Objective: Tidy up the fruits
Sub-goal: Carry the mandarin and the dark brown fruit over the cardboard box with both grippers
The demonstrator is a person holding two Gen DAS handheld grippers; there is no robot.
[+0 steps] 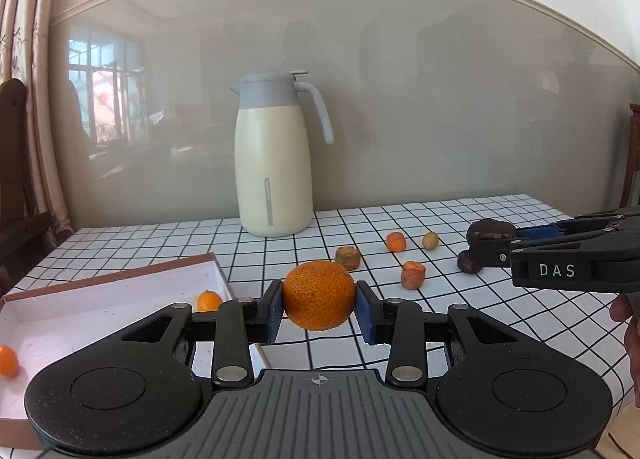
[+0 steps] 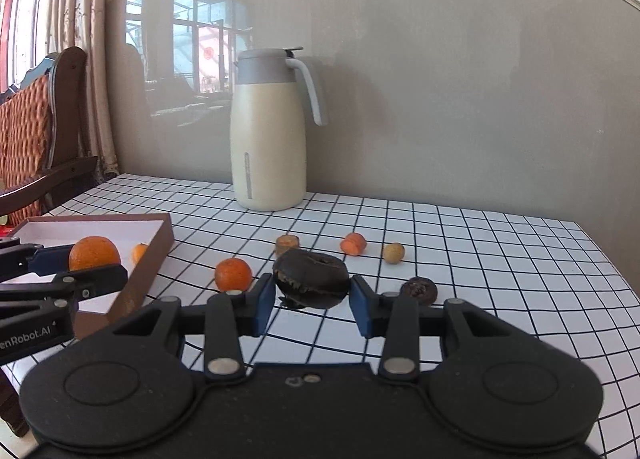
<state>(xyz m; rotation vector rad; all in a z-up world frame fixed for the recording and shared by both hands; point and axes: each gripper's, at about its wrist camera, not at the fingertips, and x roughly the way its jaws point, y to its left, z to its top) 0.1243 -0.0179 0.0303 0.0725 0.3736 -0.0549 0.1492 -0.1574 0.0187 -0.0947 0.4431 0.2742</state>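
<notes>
Orange mandarin (image 1: 319, 295) clenched in left claw (image 1: 319, 309); right claw (image 2: 311, 297) grips dark doughnut (image 2: 311, 277).

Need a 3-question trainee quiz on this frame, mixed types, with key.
1. True or false: the left tool is clamped on a mandarin.
2. The right tool grips: A) a carrot piece B) a dark doughnut-shaped item C) the thermos jug
3. Fill in: small orange fruits already lie in the ___.

Key: 1 true; 2 B; 3 box
</notes>
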